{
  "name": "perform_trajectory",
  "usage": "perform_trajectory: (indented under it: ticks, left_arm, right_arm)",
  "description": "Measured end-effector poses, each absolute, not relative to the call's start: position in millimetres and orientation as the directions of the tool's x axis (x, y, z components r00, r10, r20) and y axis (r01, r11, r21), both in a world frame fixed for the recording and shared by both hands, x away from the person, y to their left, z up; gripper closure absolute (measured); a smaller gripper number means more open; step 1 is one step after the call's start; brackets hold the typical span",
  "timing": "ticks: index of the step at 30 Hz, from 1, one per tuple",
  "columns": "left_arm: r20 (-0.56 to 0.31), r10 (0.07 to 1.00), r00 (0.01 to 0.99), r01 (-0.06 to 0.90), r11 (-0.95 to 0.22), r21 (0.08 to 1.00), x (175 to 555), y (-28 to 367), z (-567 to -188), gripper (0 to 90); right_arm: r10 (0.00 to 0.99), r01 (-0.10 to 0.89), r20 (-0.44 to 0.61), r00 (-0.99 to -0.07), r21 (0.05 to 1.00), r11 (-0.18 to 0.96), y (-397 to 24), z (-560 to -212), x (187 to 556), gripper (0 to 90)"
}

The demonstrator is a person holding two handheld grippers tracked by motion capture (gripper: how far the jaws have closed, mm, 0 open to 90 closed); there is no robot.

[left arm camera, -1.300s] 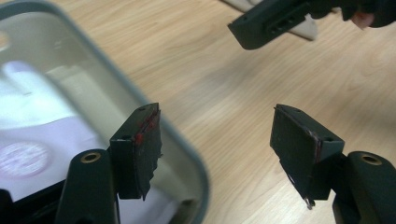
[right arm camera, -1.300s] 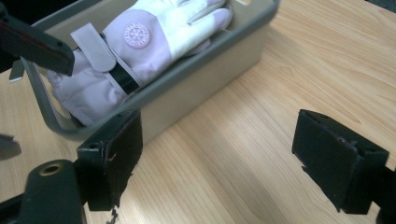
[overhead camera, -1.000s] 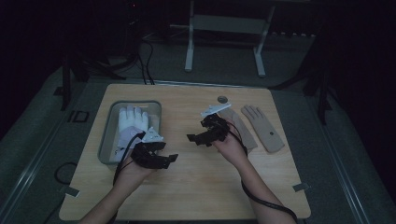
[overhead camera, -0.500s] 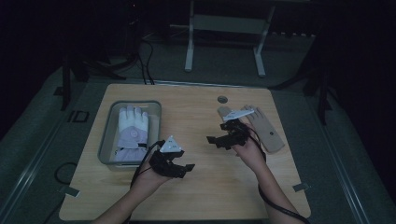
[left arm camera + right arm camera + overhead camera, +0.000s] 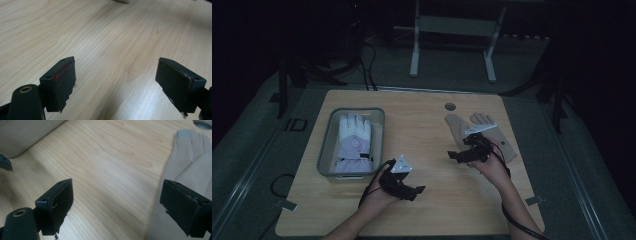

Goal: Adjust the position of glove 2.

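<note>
Left tongs (image 5: pixel 116 82) stand wide, jaws having just been opening, empty over bare worktop (image 5: pixel 432 130). Right tongs (image 5: pixel 117 207) also wide, empty, one jaw over the beige glove (image 5: pixel 190 157). White glove (image 5: pixel 353 142) lies in the grey tray (image 5: pixel 326 145), just beyond the left tongs. No legible writing.

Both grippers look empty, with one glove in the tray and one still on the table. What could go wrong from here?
The beige glove lies flat on the table, so the right gripper, open beside it, may pinch only one layer or scrape the wood. The white glove already takes up most of the tray, so a second glove might hang over the rim. The left gripper, its jaws just opened, hovers open and idle.
</note>
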State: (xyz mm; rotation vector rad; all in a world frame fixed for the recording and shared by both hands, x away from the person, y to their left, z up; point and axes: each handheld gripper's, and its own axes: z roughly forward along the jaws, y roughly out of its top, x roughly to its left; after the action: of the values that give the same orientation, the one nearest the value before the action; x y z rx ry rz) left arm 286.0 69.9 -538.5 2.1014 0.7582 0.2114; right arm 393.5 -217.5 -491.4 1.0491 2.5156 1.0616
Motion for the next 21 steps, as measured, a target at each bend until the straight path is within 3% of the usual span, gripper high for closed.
perform_trajectory:
  ticks: [5,8,21]
  left_arm:
    - [-0.112,0.595,0.796,0.435,-0.433,0.789,284,71,-548,13.0]
    - [-0.117,0.607,0.786,0.434,-0.408,0.803,283,73,-553,2.2]
    - [-0.082,0.665,0.742,0.383,-0.321,0.866,274,84,-568,0.1]
  right_arm:
    - [0.706,0.529,0.049,-0.707,0.699,0.481,-230,-500,396,12.8]
    - [0.713,0.504,0.012,-0.701,0.716,0.484,-240,-503,399,14.4]
    - [0.760,0.517,-0.024,-0.650,0.719,0.464,-263,-513,427,26.8]
